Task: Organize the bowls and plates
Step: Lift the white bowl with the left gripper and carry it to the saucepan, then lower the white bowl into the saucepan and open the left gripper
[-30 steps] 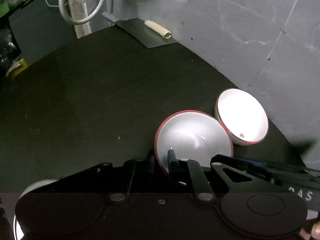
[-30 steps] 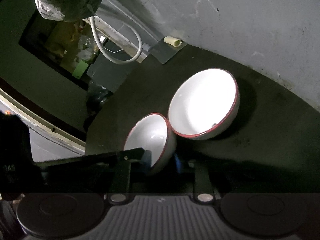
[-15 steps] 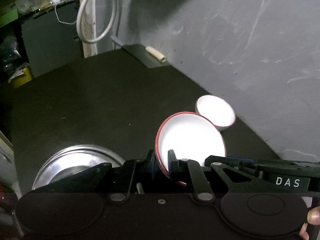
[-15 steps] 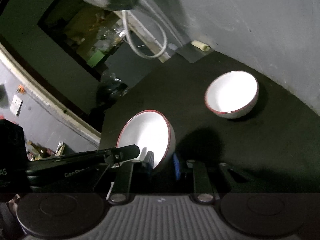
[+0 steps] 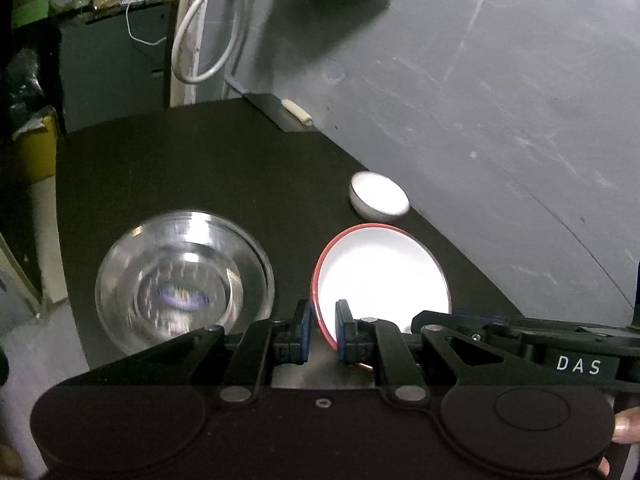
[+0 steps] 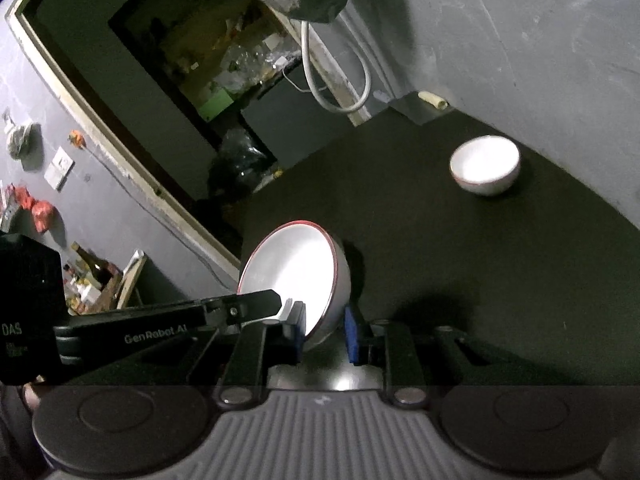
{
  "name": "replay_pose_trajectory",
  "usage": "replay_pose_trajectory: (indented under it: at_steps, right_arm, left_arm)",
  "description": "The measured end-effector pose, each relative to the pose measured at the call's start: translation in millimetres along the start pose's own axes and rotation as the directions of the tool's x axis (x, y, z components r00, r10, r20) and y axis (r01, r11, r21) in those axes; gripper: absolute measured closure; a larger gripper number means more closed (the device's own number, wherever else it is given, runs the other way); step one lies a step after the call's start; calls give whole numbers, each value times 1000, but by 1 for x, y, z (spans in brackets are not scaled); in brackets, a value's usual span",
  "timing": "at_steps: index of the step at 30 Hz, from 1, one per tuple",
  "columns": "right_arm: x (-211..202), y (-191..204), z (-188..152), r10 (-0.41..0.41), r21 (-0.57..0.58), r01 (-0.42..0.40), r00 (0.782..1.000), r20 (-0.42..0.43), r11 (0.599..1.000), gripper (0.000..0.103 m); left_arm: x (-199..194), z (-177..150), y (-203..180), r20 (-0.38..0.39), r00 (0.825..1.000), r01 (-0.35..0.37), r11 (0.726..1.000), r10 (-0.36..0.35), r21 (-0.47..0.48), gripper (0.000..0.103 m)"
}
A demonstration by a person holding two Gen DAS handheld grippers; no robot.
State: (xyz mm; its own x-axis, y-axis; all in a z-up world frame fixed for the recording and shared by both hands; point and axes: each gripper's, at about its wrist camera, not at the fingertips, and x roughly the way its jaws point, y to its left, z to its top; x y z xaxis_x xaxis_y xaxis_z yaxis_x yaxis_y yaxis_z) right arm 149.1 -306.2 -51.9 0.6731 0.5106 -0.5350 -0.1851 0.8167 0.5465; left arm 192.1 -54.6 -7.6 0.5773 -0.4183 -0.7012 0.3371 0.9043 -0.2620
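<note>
Red-rimmed bowl point(image 5: 380, 272) pinched by its rim, both the left gripper point(image 5: 322, 330) and right gripper point(image 6: 325, 330) clamped on it, tilted up above the black table point(image 5: 192, 168). Two white bowls total: second bowl point(image 5: 378, 196) well beyond the held one, near the grey wall point(image 5: 500, 100). One steel bowl point(image 5: 184, 280) just left of the held one. White cable point(image 5: 200, 40) hanging way behind.

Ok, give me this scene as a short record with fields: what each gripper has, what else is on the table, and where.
left gripper: shut on rim of red-rimmed white bowl
right gripper: shut on the same bowl's rim, bowl tilted
second white bowl: upright on black table, near grey wall, apart from held bowl
steel bowl: on table, left of held bowl
</note>
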Motion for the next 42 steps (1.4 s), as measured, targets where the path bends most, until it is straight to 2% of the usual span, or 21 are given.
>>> replay_pose_trajectory:
  at_steps: [7,12,20,29,42]
  right_arm:
    - [-26,12,-39,-43,5,44,998,-40,999,80]
    - [-28,16,-49,-64,-9,63,995,-80,998,80]
    - [-11,16,-39,-65,-59,56,985,-162,997,80]
    - [8,9,-27,-54,-102,30,968,-244,994,80]
    - [26,8,-23,-74,-145,28,945,-319,989,80]
  left_arm:
    - [-19,-38,-7,-70,997,29,999,-32,-35,91]
    - [-24,-49,-10,-101,995,16,999,-19,-32,91]
    - [-12,-43,-9,-164,986,-42,998,33,-52,90]
    - [4,-34,-11,-198,977,-93,992,75,-81,89]
    - [18,-38,-6,-270,959,-122,985,86,-121,87]
